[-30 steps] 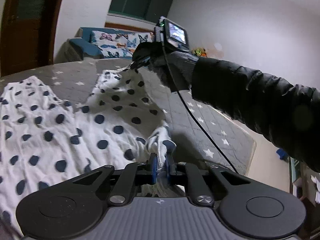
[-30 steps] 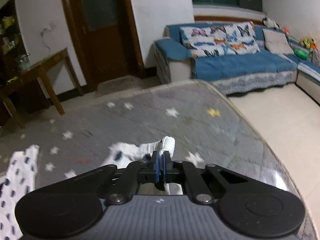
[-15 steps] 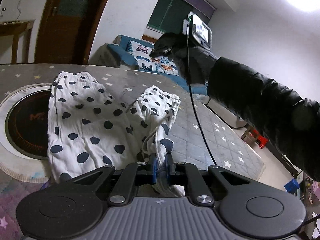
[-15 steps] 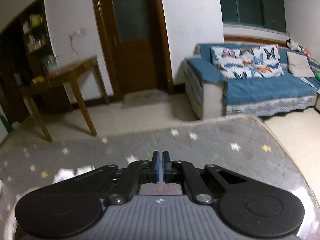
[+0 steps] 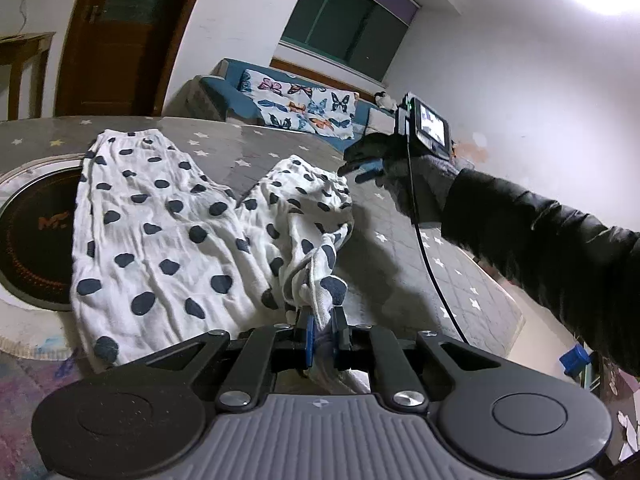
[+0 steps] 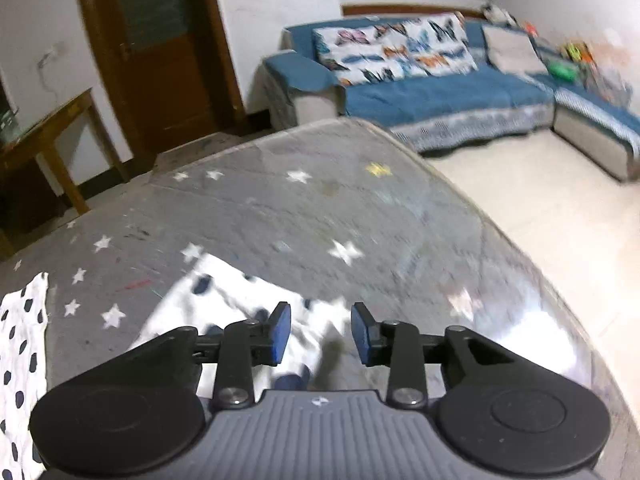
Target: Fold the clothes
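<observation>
White trousers with dark blue dots (image 5: 168,232) lie spread on the grey star-patterned table cover (image 5: 404,248). My left gripper (image 5: 322,330) is shut on a bunched edge of the trousers near the table's front. In the left wrist view my right gripper (image 5: 358,172) hovers just past the far end of the right trouser leg, held by a gloved hand. In the right wrist view my right gripper (image 6: 318,334) is open and empty, just above the leg end of the trousers (image 6: 224,300).
A round dark cooktop inset (image 5: 28,236) lies under the trousers' left side. A blue sofa (image 6: 460,96) with butterfly cushions stands beyond the table. A wooden side table (image 6: 52,140) and door stand at the left. The table edge curves away on the right.
My right gripper has opened and let go of the trouser leg end, which now lies on the table. My left gripper still holds its edge.
</observation>
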`<state>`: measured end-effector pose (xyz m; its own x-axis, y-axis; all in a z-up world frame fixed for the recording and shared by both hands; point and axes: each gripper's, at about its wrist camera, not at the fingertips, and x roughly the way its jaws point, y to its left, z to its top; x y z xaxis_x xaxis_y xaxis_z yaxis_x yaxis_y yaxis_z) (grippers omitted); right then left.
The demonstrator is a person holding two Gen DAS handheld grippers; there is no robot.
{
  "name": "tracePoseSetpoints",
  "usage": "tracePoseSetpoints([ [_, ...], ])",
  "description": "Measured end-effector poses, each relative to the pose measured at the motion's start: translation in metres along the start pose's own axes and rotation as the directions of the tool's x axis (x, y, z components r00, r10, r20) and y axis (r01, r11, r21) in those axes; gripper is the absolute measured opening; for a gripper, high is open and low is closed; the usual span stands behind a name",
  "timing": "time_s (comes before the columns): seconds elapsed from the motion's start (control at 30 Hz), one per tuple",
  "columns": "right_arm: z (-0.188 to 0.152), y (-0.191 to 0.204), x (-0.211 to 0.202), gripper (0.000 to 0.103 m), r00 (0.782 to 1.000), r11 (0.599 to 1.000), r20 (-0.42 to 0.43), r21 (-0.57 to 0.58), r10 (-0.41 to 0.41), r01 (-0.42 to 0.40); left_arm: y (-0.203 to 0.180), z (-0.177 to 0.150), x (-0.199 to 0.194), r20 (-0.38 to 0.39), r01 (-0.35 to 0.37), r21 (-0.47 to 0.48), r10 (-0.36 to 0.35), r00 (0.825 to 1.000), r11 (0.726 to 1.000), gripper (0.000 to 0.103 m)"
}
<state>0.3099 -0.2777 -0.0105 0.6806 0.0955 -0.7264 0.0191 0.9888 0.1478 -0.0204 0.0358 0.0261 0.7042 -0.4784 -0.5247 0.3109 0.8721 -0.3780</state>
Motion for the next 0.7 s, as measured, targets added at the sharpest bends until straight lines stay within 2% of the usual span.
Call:
tracePoseSetpoints([
  [0.13, -0.012, -0.014, 0.006, 0.033, 0.999, 0.999, -0.010, 0.043, 0.033, -0.032, -0.006, 0.000, 0.003, -0.011, -0.003, 0.020, 0.003, 1.000, 1.000, 0.009],
  [0.27, -0.018, -0.010, 0.007, 0.034, 0.997, 0.996, 0.009, 0.034, 0.082, -0.082, -0.011, -0.001, 0.005, -0.022, -0.013, 0.035, 0.013, 1.000, 0.999, 0.009],
  [0.33, -0.018, -0.006, 0.009, 0.027, 0.996, 0.996, 0.015, 0.019, 0.089, -0.089, -0.012, -0.001, 0.005, -0.025, -0.018, 0.038, 0.019, 1.000, 0.999, 0.009],
  [0.4, -0.016, -0.005, 0.010, 0.009, 0.995, 0.995, 0.016, 0.030, 0.097, -0.098, -0.013, -0.001, 0.003, -0.024, -0.022, 0.044, 0.023, 0.999, 0.999, 0.009],
  [0.53, -0.005, 0.000, -0.003, 0.006, 0.990, 0.988, 0.057, 0.072, 0.130, -0.134, -0.014, 0.000, -0.003, -0.014, -0.024, 0.051, 0.024, 1.000, 0.998, 0.009],
  [0.7, 0.026, 0.037, -0.034, 0.006, 0.974, 0.981, 0.128, 0.023, 0.189, -0.194, -0.009, 0.000, -0.013, 0.004, -0.026, 0.033, 0.025, 1.000, 0.999, 0.009],
])
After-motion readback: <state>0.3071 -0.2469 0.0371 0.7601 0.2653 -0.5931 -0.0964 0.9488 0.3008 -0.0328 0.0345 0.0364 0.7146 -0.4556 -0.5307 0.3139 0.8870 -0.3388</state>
